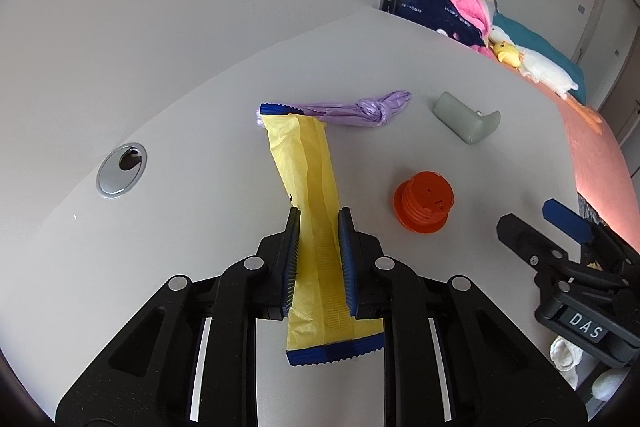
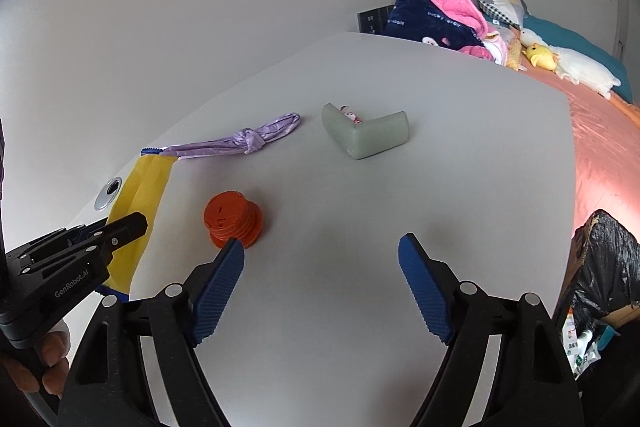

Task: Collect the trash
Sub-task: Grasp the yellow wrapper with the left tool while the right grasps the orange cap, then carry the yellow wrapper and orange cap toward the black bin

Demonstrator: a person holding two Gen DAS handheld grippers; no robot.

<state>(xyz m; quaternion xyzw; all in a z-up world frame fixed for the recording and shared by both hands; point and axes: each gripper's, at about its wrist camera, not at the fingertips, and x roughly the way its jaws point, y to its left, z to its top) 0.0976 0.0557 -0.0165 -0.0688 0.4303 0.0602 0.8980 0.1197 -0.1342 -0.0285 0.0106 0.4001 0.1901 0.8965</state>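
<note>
While the left claw (image 1: 318,227) grips one yellow wrapper (image 1: 308,163), the right claw (image 2: 320,255) gapes over seemingly three more scraps.

Around the orange cap (image 2: 233,219) the bench (image 2: 340,267) lay bare toward the right tongs (image 2: 321,255), whose fingers stood spread wide. Beyond the cap, the grey corner guard (image 2: 366,135) and knotted purple bag (image 2: 240,143) blocked the way. Left of it hung the yellow wrapper (image 1: 310,187), pinched by the left tongs (image 1: 319,227).

Yellow wrapper (image 1: 316,195) clamped between left gripper (image 1: 319,227) pads, knotted purple bag (image 1: 360,111) touched by its far end, orange cap (image 1: 424,201) set near, right gripper (image 1: 532,223) seen at the edge, white table (image 1: 200,147) beneath.
</note>
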